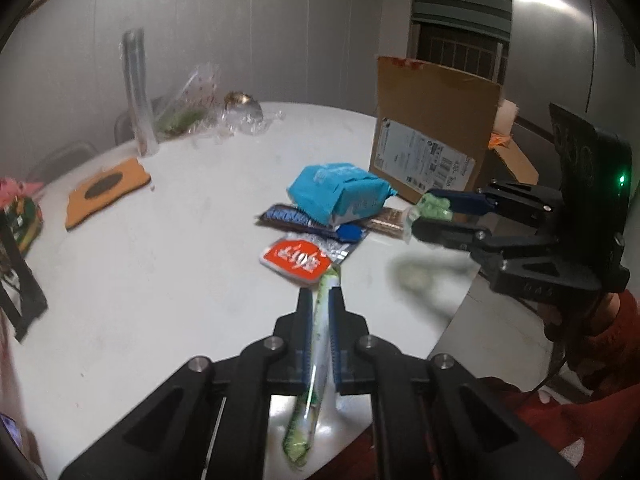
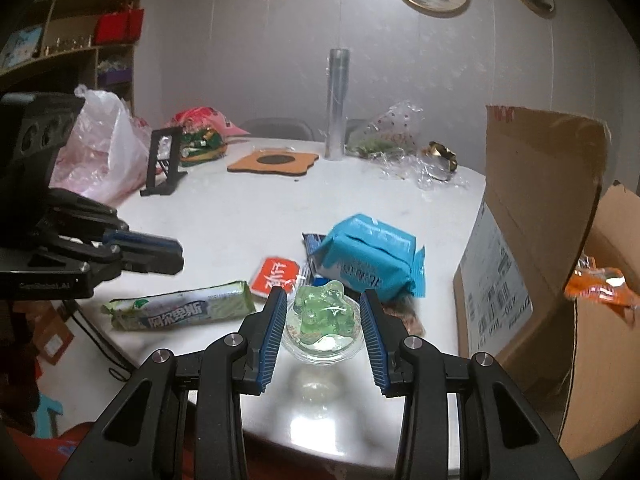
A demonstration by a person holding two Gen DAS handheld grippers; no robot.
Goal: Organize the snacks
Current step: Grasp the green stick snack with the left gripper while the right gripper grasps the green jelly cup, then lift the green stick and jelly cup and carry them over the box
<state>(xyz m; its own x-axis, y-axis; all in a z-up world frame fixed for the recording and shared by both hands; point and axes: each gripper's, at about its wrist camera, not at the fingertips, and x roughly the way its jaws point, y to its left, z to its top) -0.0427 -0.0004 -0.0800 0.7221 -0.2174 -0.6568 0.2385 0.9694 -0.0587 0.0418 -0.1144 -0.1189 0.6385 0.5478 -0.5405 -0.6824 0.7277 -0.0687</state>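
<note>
Bench: I am working over a white round top that is carrying the snack pile, with clutter lying along its far side.
Cardboard box: It is standing open at the bench's right edge, label side facing the snacks; an orange packet is showing inside its opening.
Blue pack: It is sitting at the middle of the pile, lying partly on top of a dark blue wrapper and just behind a red-and-white packet.
Left gripper: I am holding its fingers clamped tight on a long green-and-white wafer pack, which is running lengthwise between them. In the right wrist view the pack is showing its full length near the bench's near edge.
Right gripper: I am keeping its fingers partly closed around a clear cup of green jelly, blue pads sitting at either side of the cup. In the left wrist view the cup is showing gripped and clear of the bench, its shadow falling below.
Sleeve: A red sleeve is showing behind the right gripper.
</note>
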